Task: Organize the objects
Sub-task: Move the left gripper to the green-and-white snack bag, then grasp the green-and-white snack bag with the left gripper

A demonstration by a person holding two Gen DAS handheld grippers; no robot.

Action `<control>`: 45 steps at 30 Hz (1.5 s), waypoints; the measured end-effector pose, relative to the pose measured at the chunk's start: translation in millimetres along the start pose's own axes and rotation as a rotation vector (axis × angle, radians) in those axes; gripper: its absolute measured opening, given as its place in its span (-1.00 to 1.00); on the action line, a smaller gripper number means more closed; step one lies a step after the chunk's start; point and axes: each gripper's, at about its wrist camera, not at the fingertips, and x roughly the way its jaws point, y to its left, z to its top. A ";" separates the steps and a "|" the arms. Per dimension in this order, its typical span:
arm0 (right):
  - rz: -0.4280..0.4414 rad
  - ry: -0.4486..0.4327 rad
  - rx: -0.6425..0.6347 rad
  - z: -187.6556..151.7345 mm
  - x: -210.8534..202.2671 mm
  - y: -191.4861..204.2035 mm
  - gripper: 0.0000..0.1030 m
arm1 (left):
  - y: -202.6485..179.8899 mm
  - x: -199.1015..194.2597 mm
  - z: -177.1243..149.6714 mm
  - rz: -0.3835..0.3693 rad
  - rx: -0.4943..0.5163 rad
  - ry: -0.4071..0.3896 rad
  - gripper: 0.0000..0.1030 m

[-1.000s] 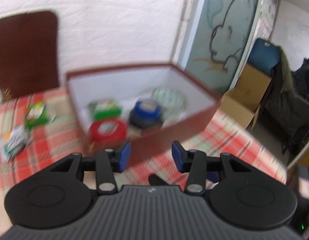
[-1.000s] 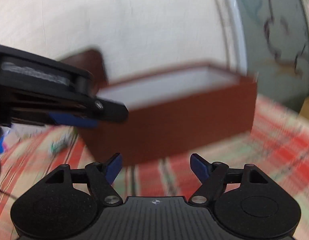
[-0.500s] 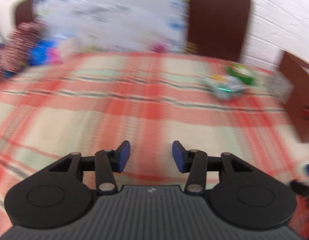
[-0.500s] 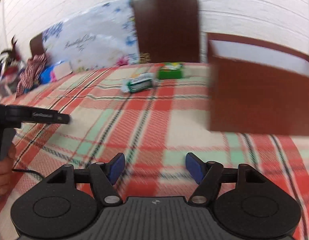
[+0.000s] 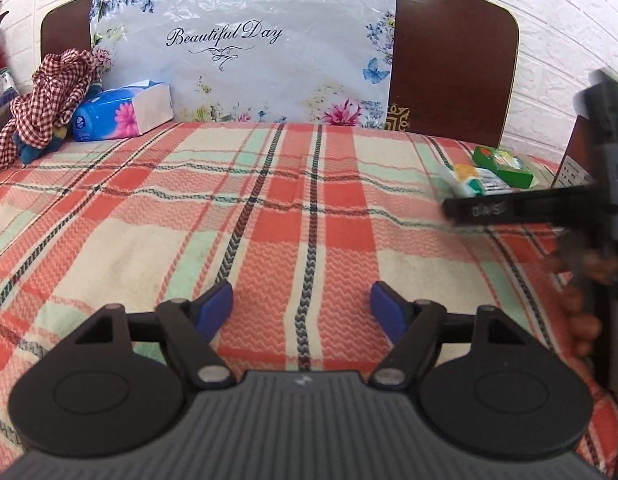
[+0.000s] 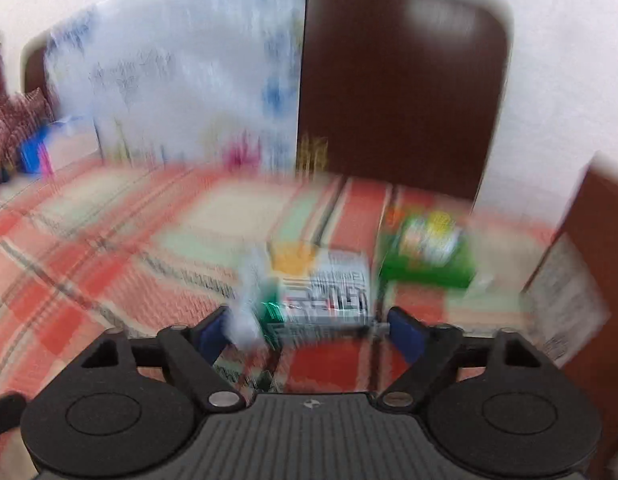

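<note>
A white and green wrapped packet point(image 6: 321, 292) lies on the plaid cloth right in front of my right gripper point(image 6: 309, 334), which is open with the packet between its fingertips; this view is blurred. A green box point(image 6: 429, 256) lies just behind it to the right. Both also show in the left wrist view, the packet point(image 5: 473, 184) and the green box point(image 5: 505, 164), at the far right. My left gripper point(image 5: 301, 308) is open and empty over bare plaid cloth. The brown box's wall point(image 6: 589, 264) shows at the right edge.
A blue tissue pack point(image 5: 121, 112) and a red checked cloth point(image 5: 49, 92) lie at the back left by the flowered headboard cover point(image 5: 245, 48). The right gripper's body point(image 5: 549, 208) crosses the left wrist view at the right.
Both grippers have swung left away from the brown box. The left one has opened wider. The right one has closed in on the packet and green box.
</note>
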 end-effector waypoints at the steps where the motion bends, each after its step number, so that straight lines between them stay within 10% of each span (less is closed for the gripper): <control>1: 0.001 -0.002 0.008 1.6 1.3 -2.5 0.31 | 0.6 0.4 0.2 -0.004 -0.003 0.000 0.52; 10: -0.012 0.001 -0.031 -16.3 -28.8 -1.0 0.02 | 0.0 1.9 0.1 -0.007 0.002 0.002 0.55; 24: 0.012 0.048 0.013 -123.3 -188.2 -32.2 0.02 | -7.0 2.6 2.2 0.012 0.055 0.019 0.61; 28: -0.001 0.019 0.031 -143.7 -216.2 -35.9 0.28 | -18.3 -3.3 5.3 0.026 0.098 0.061 0.57; 38: 0.008 0.027 0.022 -146.0 -214.8 -39.0 0.37 | -89.9 -55.4 7.0 -0.520 -0.048 0.340 0.26; 45: 0.023 0.026 0.035 -147.1 -216.1 -44.7 0.36 | -130.0 -46.5 -10.0 -0.620 -0.066 0.475 0.46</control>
